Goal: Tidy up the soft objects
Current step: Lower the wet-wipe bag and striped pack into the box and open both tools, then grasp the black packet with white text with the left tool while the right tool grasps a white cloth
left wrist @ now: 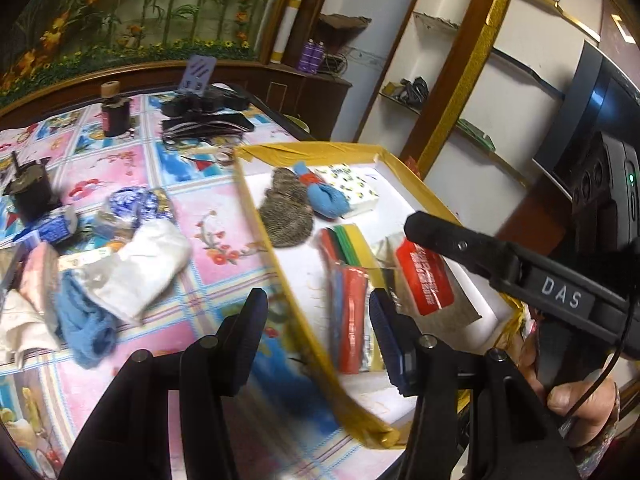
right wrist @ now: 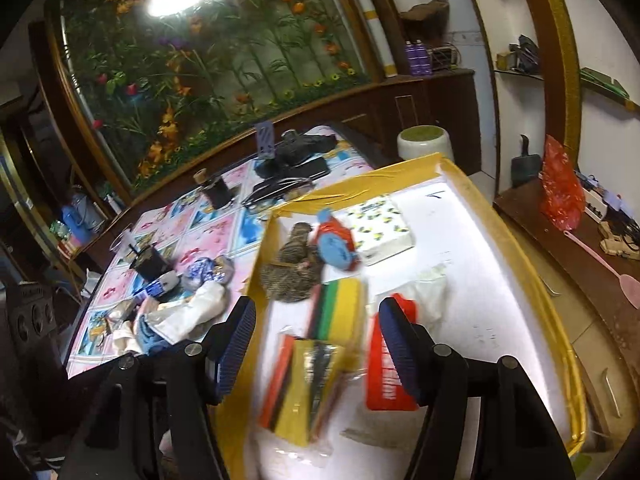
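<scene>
Soft objects lie in two groups. The white tray [right wrist: 500, 280], edged in yellow tape, rests on the patterned tablecloth [left wrist: 216, 208] and holds a brown knitted item [right wrist: 294, 268], a blue-and-red sock bundle [right wrist: 336, 246], a printed tissue pack [right wrist: 380, 232], packaged coloured sponges [right wrist: 316, 368] and a red packet [right wrist: 382, 380]. Beside the tray, on the tablecloth, lie a white cloth [left wrist: 136, 268] and a blue knitted item [left wrist: 86, 324], touching each other. The left gripper [left wrist: 318, 334] hovers over the tray's near edge, jaws apart, nothing between them. The right gripper [right wrist: 316, 344] hovers over the sponges, jaws wide apart and empty.
</scene>
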Demonstrator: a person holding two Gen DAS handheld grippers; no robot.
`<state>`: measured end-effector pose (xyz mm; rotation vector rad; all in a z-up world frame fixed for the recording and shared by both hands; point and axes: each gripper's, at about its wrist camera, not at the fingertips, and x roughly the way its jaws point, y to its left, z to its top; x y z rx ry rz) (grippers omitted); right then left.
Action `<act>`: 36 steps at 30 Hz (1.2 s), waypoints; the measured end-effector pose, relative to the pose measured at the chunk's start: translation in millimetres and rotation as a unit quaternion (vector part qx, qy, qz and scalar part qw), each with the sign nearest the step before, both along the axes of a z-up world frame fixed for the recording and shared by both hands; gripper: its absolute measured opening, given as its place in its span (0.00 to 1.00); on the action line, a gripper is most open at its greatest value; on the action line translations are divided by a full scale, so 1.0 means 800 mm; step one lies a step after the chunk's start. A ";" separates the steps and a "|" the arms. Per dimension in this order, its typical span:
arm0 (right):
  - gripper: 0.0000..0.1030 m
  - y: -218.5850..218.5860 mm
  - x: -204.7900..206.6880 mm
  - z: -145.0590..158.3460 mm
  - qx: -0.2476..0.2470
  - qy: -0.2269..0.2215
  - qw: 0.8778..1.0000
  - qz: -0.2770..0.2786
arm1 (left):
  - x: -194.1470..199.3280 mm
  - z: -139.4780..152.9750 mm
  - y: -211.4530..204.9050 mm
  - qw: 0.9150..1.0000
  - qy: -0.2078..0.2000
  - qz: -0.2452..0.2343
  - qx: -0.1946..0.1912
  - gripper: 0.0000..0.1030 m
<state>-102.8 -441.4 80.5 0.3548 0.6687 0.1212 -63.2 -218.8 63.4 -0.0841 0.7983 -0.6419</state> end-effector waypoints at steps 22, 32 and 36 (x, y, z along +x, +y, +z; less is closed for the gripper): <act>0.69 0.153 0.018 -0.007 -0.022 0.006 0.991 0.133 | 0.161 -0.011 0.328 0.974 0.097 0.205 -0.031 0.64; 0.69 0.148 0.010 -0.010 -0.017 0.007 0.990 0.140 | 0.160 -0.053 0.326 0.975 0.187 0.103 -0.056 0.65; 0.69 0.143 0.014 -0.014 -0.007 0.006 0.990 0.141 | 0.087 -0.044 0.328 0.981 0.169 0.085 -0.055 0.75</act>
